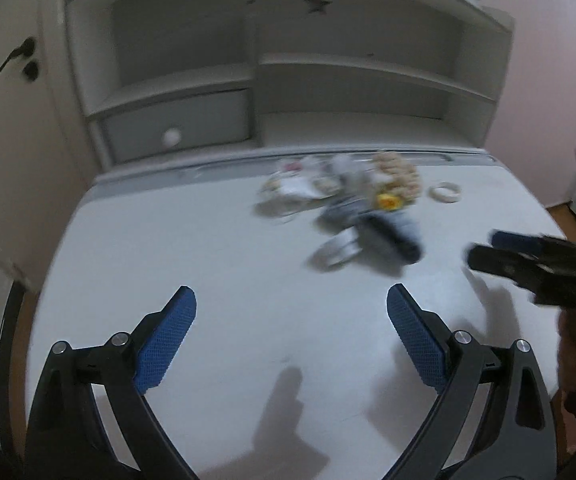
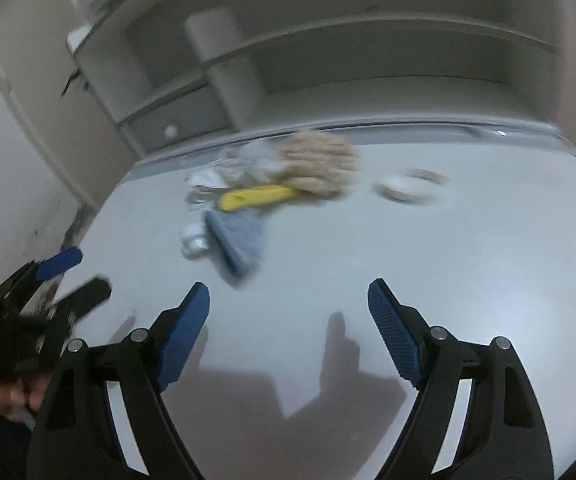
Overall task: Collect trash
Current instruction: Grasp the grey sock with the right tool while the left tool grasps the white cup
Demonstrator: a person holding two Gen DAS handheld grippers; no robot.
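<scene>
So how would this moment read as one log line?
left gripper: open, empty | right gripper: open, empty | trash pile: untouched on desk

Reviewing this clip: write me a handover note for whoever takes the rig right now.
Left gripper: open, empty, above the bare near part of the desk.
Right gripper: open, empty, alongside it.
Things: blurred pile at the desk's far side: crumpled wrappers, yellow-handled beige brush, blue-grey brush, with a white tape ring apart to the right.
Done: nothing picked up.
Left: all trash; no bin in view.
</scene>
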